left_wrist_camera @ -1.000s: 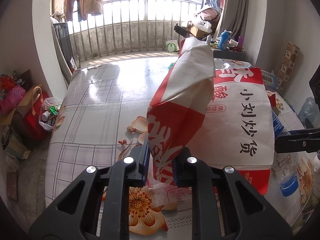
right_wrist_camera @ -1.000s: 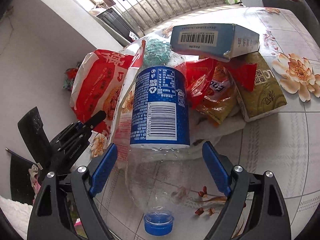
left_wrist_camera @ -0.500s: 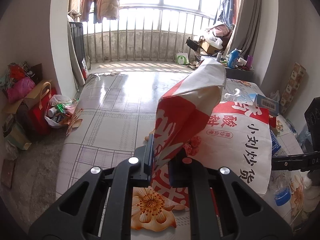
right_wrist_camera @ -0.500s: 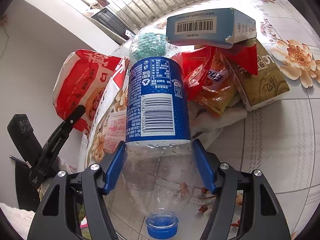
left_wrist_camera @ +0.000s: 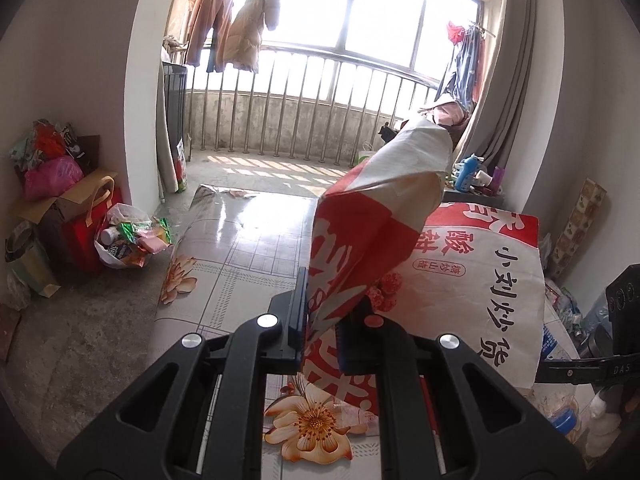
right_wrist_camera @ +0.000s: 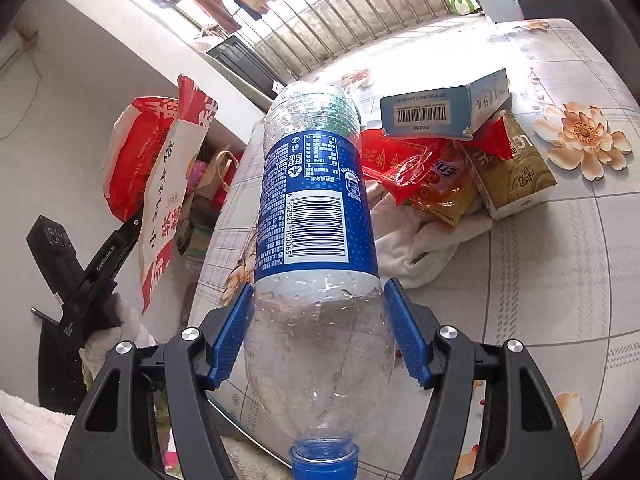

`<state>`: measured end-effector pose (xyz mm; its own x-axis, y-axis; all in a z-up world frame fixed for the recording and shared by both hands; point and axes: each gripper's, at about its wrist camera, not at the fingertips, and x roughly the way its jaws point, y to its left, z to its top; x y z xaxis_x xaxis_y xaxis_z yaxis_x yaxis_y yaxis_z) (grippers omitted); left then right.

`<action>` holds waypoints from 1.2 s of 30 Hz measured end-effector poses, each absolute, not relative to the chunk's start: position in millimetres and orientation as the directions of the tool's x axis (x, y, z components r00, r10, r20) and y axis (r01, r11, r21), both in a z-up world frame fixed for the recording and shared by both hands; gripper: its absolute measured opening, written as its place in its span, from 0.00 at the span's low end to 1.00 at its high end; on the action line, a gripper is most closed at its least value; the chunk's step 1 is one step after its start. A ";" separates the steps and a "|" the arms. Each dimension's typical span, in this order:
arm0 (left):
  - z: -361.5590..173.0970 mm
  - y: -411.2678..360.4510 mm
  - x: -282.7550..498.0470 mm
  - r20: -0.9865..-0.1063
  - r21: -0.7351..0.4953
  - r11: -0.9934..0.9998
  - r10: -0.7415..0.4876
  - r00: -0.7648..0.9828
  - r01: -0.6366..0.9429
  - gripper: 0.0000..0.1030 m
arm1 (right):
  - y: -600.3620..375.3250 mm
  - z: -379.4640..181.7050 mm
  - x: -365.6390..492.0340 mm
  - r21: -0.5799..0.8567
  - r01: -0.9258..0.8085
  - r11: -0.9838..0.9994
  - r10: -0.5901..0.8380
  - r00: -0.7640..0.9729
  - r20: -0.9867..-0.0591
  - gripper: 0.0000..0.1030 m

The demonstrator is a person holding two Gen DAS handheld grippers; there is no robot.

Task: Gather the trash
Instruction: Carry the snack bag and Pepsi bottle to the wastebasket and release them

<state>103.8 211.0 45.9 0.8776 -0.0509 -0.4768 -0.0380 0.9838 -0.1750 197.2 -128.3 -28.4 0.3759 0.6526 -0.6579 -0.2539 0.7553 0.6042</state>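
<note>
My left gripper (left_wrist_camera: 324, 312) is shut on the lower edge of a red and white paper bag (left_wrist_camera: 380, 216) with printed characters. The bag hangs tilted above the flowered table (left_wrist_camera: 240, 264), its open mouth pointing away from me. In the right wrist view the same bag (right_wrist_camera: 160, 168) hangs at the left above the left gripper (right_wrist_camera: 100, 264). My right gripper (right_wrist_camera: 320, 332) is shut on a clear plastic bottle (right_wrist_camera: 316, 208) with a blue label. Both blue pads (right_wrist_camera: 236, 332) press on its lower body, and its blue cap (right_wrist_camera: 324, 460) points toward the camera.
A pile lies on the table (right_wrist_camera: 560, 260): a blue and white carton (right_wrist_camera: 444, 108), red snack wrappers (right_wrist_camera: 420, 172), a gold pack (right_wrist_camera: 512, 176) and a white cloth (right_wrist_camera: 424, 248). On the floor at the left stand a full white plastic bag (left_wrist_camera: 128, 236) and a red carrier bag (left_wrist_camera: 88, 232).
The left gripper has risen and lifted the paper bag off the table. The right jaws have closed onto the bottle, which is now raised and tilted up from the pile.
</note>
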 end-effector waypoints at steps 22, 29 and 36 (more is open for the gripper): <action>106.1 153.5 100.2 -0.382 -0.083 0.988 -0.153 0.911 0.131 0.09 | -235.4 19.0 116.1 0.680 -0.196 0.707 0.620 0.635 -0.461 0.63; 120.1 98.2 107.9 -0.361 -0.033 0.966 -0.251 0.898 0.257 0.09 | -281.7 23.4 96.7 0.697 -0.129 0.705 0.545 0.728 -0.416 0.63; 129.1 33.2 117.9 -0.362 0.026 0.922 -0.351 0.863 0.386 0.09 | -328.4 22.6 74.0 0.716 -0.054 0.696 0.451 0.808 -0.379 0.63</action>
